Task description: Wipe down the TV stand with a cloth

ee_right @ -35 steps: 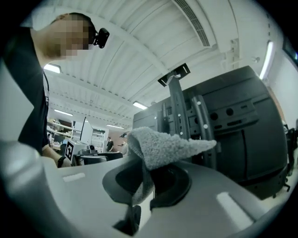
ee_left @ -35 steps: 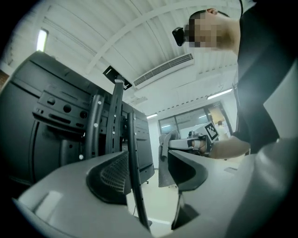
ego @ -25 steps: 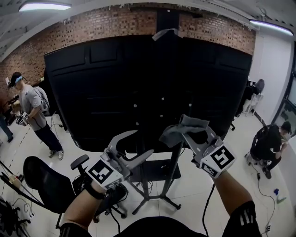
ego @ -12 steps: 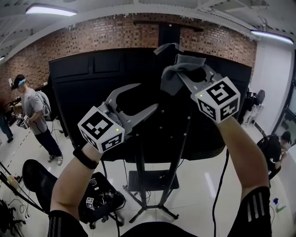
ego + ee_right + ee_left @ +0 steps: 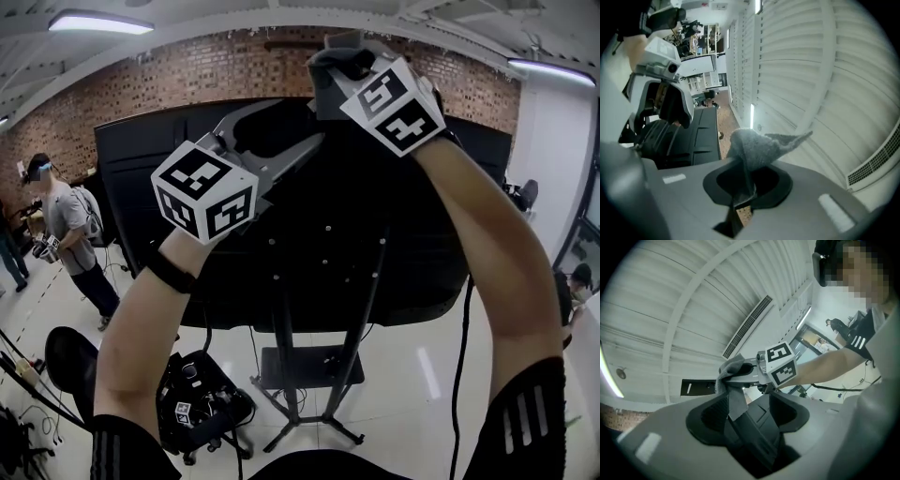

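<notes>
Right gripper (image 5: 330, 58) held high, squeezed shut on gray cloth (image 5: 757, 146). Left gripper (image 5: 298, 122) beside it, jaws wide apart, nothing inside. Big black TV (image 5: 375, 234) behind.

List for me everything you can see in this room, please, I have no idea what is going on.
TV: one, black, its back facing us, middle of the room.
TV stand: one, black, legs on the white floor, carrying the TV.
Cloth: one, grey, pinched in the right gripper.
Brick wall: one, reddish, behind the TV.
Ceiling lights: two, white, upper left and upper right.
Office chair: one, black, lower left.
Bag: one, black, on the floor by the stand.
Bystanders: two, far left and right edge.
Left gripper: grey, jaws apart, empty.
Right gripper: grey, shut on the cloth.
Forearms: two, bare, held up.
</notes>
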Action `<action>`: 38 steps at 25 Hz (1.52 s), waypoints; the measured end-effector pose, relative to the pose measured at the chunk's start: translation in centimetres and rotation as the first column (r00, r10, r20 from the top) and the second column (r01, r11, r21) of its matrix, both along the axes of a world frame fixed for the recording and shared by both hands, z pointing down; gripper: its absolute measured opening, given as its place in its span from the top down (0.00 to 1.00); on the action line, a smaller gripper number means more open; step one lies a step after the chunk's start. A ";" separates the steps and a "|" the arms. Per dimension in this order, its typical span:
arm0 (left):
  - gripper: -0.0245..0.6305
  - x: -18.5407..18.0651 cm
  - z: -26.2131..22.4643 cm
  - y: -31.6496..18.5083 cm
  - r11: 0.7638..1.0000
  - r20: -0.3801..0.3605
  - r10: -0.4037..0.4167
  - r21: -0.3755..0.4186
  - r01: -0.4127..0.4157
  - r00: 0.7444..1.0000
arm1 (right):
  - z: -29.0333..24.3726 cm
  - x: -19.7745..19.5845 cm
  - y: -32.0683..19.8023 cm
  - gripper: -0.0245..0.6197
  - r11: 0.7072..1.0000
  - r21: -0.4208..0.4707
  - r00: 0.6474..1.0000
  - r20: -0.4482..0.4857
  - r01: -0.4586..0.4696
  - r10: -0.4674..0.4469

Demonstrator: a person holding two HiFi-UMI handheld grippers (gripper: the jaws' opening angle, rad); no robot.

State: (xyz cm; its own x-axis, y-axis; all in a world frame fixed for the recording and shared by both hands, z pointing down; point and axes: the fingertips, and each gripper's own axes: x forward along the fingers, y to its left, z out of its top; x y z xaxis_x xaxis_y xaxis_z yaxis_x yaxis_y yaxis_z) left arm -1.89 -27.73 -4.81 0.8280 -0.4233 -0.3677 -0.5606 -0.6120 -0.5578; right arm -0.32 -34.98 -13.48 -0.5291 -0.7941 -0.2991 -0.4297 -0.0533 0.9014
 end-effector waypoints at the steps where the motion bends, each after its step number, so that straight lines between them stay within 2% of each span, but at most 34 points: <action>1: 0.52 0.1 -0.3 0.0 1.000 0.000 -0.002 0.002 0.002 1.000 | -0.3 0.0 -0.5 0.92 1.000 0.008 1.000 -0.010 -0.025 0.025; 4: 0.52 0.3 -0.7 -0.2 1.000 -0.017 0.016 -0.021 -0.016 1.000 | 0.5 0.2 -2.3 0.92 0.997 -0.013 0.996 -0.043 -0.076 0.075; 8: 0.52 0.4 0.6 -1.0 0.999 -0.001 0.020 -0.045 -0.020 1.000 | 2.1 0.2 -3.2 0.92 0.997 -0.017 0.996 -0.047 -0.070 0.069; 12: 0.52 0.2 2.8 -1.6 0.996 -0.007 0.030 -0.080 -0.030 1.000 | 4.9 0.3 -3.3 0.92 0.996 0.000 0.992 -0.090 -0.090 0.089; 15: 0.52 0.2 4.6 -1.8 0.994 -0.009 0.040 -0.103 -0.041 0.999 | 7.6 0.2 -3.4 0.92 0.996 -0.020 0.990 -0.110 -0.088 0.085; 21: 0.52 0.6 8.7 -1.8 0.990 0.008 0.045 -0.132 -0.044 0.999 | 13.7 -0.8 -3.3 0.92 0.996 -0.047 0.973 -0.218 -0.082 0.069; 23: 0.52 0.6 10.0 -1.8 0.991 0.020 0.037 -0.130 -0.034 0.999 | 15.8 -0.9 -3.4 0.92 0.993 -0.053 0.961 -0.262 -0.104 0.087; 27: 0.52 0.5 12.4 -1.5 0.991 0.042 0.026 -0.131 -0.020 0.999 | 20.5 -0.9 -3.8 0.92 0.986 -0.022 0.912 -0.382 -0.168 0.147; 33: 0.52 -0.1 16.4 -1.1 0.984 0.061 0.028 -0.179 -0.017 0.998 | 26.2 -0.3 -4.2 0.92 0.974 -0.066 0.895 -0.410 -0.218 0.172; 38: 0.52 -0.9 19.3 -0.7 0.977 0.044 0.027 -0.213 -0.017 0.999 | 30.6 -0.9 -4.1 0.92 0.966 -0.003 0.826 -0.519 -0.257 0.219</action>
